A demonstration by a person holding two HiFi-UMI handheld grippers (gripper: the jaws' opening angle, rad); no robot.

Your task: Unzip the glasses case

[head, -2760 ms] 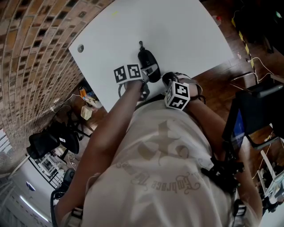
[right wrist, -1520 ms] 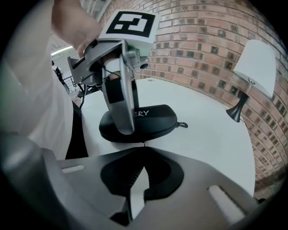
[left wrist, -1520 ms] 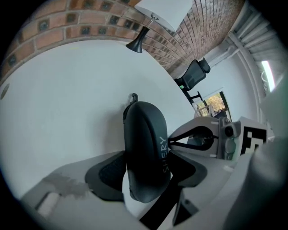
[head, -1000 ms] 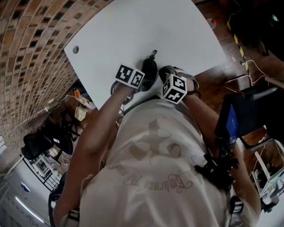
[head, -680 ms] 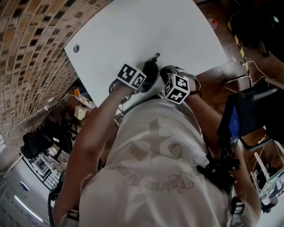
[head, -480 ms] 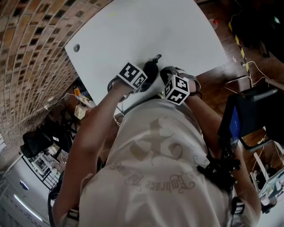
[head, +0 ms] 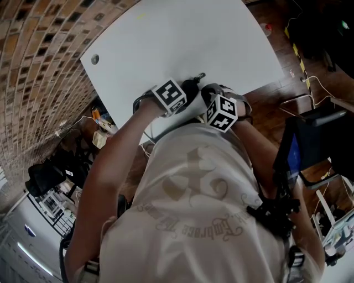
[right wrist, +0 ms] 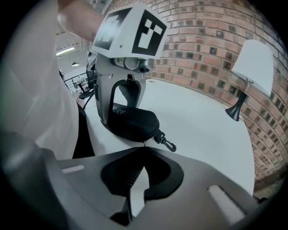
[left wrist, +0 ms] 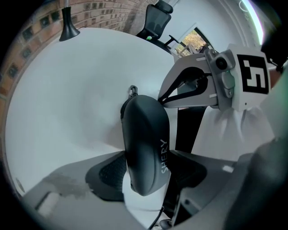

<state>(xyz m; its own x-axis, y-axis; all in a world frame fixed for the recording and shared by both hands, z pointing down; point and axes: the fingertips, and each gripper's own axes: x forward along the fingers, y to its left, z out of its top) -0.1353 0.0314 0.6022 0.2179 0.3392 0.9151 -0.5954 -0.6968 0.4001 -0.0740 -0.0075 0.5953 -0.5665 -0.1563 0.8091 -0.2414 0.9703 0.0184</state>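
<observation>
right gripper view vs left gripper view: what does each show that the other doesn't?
Only the right gripper view: the lamp's white shade, and the right gripper with its tips shut, apparently on the zipper pull. Only the left gripper view: an office chair, and the pads of the left gripper on the glasses case. Both: the case, the white table, the brick wall, the opposite gripper.
</observation>
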